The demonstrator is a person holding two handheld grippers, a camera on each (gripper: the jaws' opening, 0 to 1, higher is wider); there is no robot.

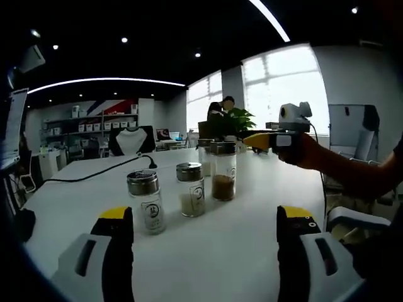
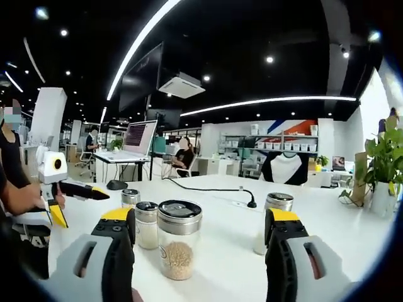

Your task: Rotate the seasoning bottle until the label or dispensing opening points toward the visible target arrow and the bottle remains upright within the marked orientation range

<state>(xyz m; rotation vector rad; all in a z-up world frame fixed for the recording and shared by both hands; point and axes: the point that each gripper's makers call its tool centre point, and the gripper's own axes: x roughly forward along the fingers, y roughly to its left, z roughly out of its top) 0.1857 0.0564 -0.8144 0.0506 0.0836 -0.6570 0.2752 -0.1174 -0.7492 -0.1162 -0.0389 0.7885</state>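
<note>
Four seasoning bottles (image 1: 191,189) stand untouched on our counter (image 1: 239,245); both grippers (image 1: 204,251) (image 2: 198,251) hover, fingers wide, approach pending, nearest bottle (image 2: 179,239) at twelve o'clock next.

Four seasoning bottles (image 1: 191,189) on white table (image 1: 252,239), labels perhaps forward.

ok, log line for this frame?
left gripper open, nothing held | right gripper open, nearest jar between jaws, not gripped | bottles upright on table

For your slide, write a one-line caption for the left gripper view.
Open yellow-tipped left claw faces metal-lidded glass seasoning bottles standing upright on a white table, the right claw hovering behind.
</note>
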